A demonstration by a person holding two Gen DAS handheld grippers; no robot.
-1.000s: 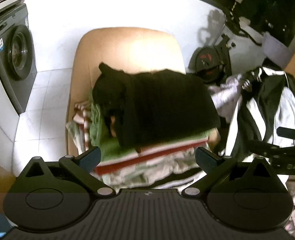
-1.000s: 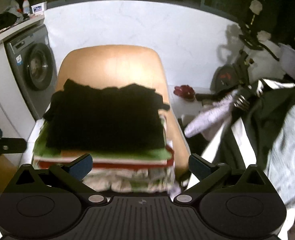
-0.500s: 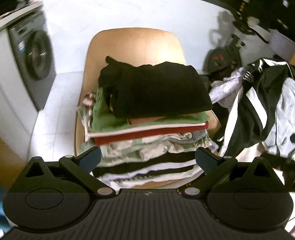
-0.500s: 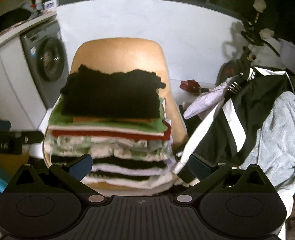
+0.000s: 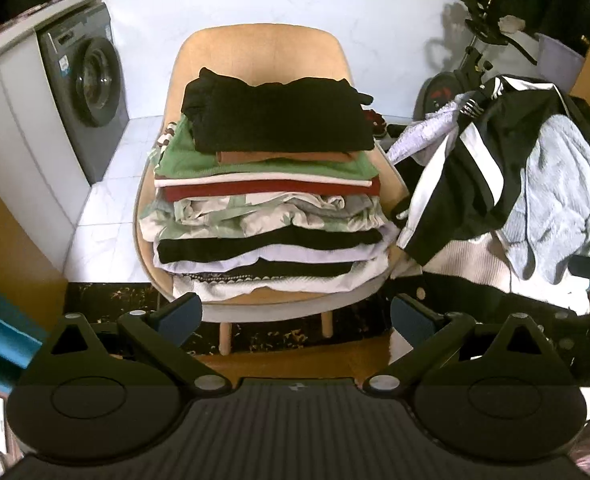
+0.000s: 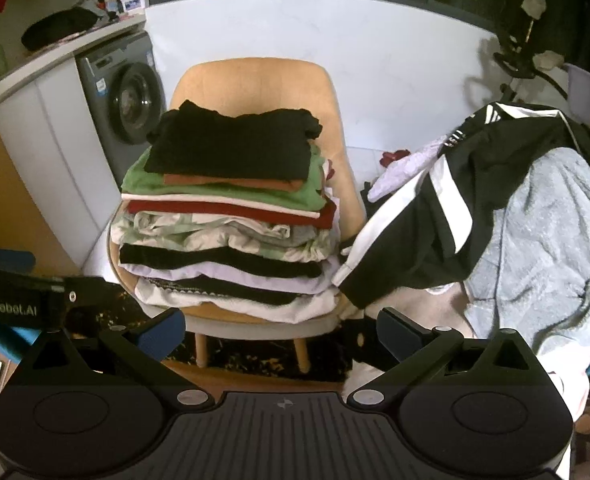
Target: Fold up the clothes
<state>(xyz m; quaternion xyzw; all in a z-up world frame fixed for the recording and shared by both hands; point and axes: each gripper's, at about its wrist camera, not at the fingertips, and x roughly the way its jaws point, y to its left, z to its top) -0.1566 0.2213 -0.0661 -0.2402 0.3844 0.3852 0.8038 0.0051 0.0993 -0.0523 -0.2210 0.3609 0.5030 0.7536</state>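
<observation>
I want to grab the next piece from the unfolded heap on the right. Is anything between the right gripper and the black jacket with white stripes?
Nothing visible blocks it. The right gripper is open and empty, and the black jacket lies on top of the heap, beside the folded stack.

I count one tan wooden chair (image 5: pixel 263 52) carrying one stack of folded clothes (image 5: pixel 269 216), roughly ten layers, though some edges blur together. One front-loading grey washing machine (image 5: pixel 89 84). One loose heap of unfolded garments (image 5: pixel 507 184). Two black two-finger grippers: left (image 5: pixel 297 316), right (image 6: pixel 281 326).
</observation>
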